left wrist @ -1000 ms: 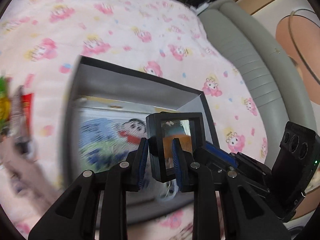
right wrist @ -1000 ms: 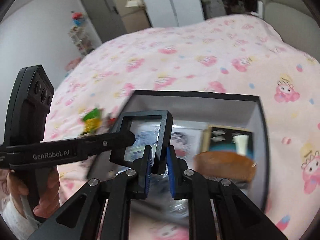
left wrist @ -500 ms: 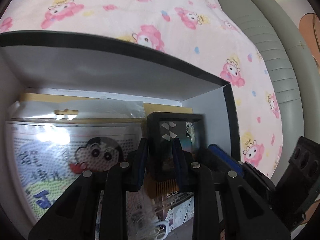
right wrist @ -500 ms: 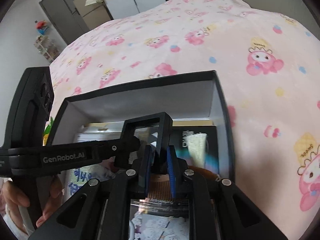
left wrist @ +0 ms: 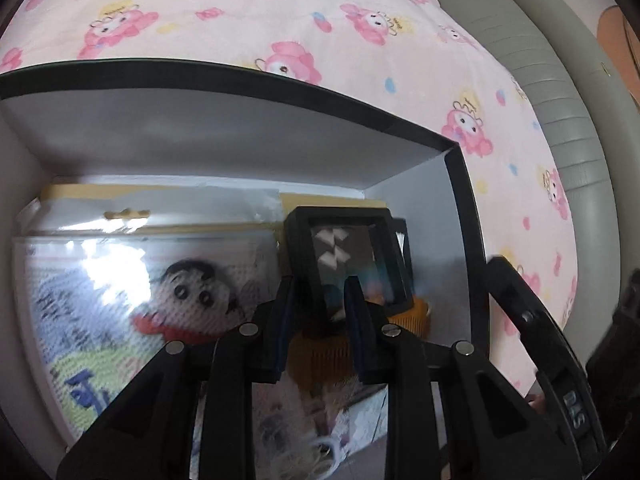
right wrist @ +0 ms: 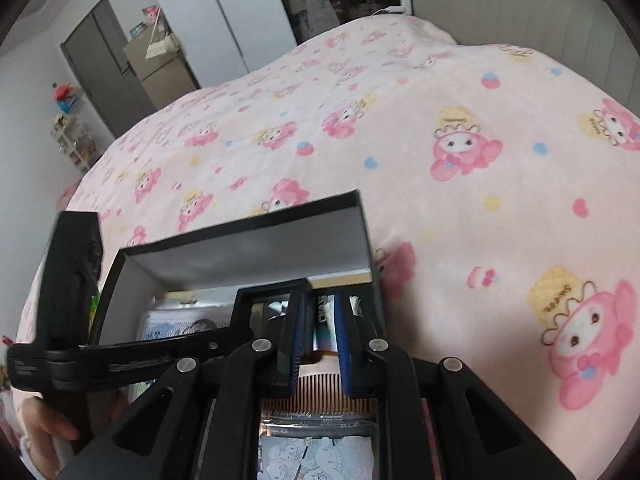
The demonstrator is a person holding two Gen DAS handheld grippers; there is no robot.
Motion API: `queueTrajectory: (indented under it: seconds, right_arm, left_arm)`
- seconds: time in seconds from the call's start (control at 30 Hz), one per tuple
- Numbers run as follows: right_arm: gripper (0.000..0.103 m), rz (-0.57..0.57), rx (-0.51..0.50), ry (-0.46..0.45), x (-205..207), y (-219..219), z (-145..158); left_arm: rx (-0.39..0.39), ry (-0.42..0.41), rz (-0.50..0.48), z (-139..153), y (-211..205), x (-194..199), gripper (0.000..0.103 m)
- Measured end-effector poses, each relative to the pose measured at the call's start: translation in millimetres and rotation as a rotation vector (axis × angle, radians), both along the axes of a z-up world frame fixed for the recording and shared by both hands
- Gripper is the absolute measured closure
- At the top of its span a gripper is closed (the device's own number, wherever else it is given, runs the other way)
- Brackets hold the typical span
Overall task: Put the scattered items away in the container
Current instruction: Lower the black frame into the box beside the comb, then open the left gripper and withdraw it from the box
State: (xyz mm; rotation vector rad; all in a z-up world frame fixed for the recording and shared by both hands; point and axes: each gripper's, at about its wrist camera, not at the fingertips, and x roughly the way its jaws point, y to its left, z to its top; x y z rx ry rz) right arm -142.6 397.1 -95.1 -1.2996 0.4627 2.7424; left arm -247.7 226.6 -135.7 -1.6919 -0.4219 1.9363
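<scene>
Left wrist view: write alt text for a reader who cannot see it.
The left gripper holds a small black square frame inside an open black box, above an orange comb and a cartoon-printed packet. The box sits on a pink cartoon blanket.

"Sweets" on blanket's yellow hat (other print blurred)

Left gripper clamped on black square frame, held upright inside black-rimmed box. Below frame: orange comb. Left in box: bagged cartoon-boy cross-stitch kit. Box sits on pink cartoon-print blanket. Grey padded bed edge far right.
</scene>
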Motion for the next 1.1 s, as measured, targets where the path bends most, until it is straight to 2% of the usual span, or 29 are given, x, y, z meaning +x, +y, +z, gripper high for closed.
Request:
queueTrajectory:
  seconds: [0.1,0.2,0.3,0.37,0.5,0.7,0.77,0.87,1.0,1.07,1.1]
  right_arm:
    - [0.089,-0.006,-0.013,0.003,2,3,-1]
    - [0.089,0.004,-0.034,-0.017,1,3,-6]
    - [0.089,-0.026,-0.009,0.0,2,3,-2]
    - [0.089,-0.055,0.006,0.014,3,7,1]
    - [0.089,-0.068,-0.005,-0.018,2,13,-6]
    - [0.089,-0.094,0.005,-0.018,3,17,-5]
    - [0.089,-0.092,0.003,-0.025,1,18,-8]
    - [0.089,-0.087,0.015,-0.035,1,16,-11]
    - [0.089,-0.098,0.045,0.001,6,12,1]
    - [0.083,-0.086,0.05,0.061,15,7,17]
    - [0.081,-0.093,0.069,0.08,20,4,23]
  left_arm:
    - [0.046,-0.015,-0.006,0,7,-7,0.08]
    - [0.081,0.018,0.029,10,-3,-3,0.08]
    - [0.012,0.041,0.036,12,-6,1,0.08]
    - [0.0,0.03,0.019,9,-3,-1,0.08]
    - [0.015,-0.006,0.003,3,11,-9,0.08]
    - [0.044,-0.025,-0.02,1,33,-14,0.08]
    - [0.031,-0.015,-0.018,2,36,-16,0.079]
    - [0.065,-0.018,-0.016,8,30,-14,0.079]
    - [0.018,0.114,-0.024,34,24,-3,0.078]
    - [-0.011,0.189,-0.023,53,16,7,0.072]
    - [-0.032,0.234,-0.019,62,14,11,0.063]
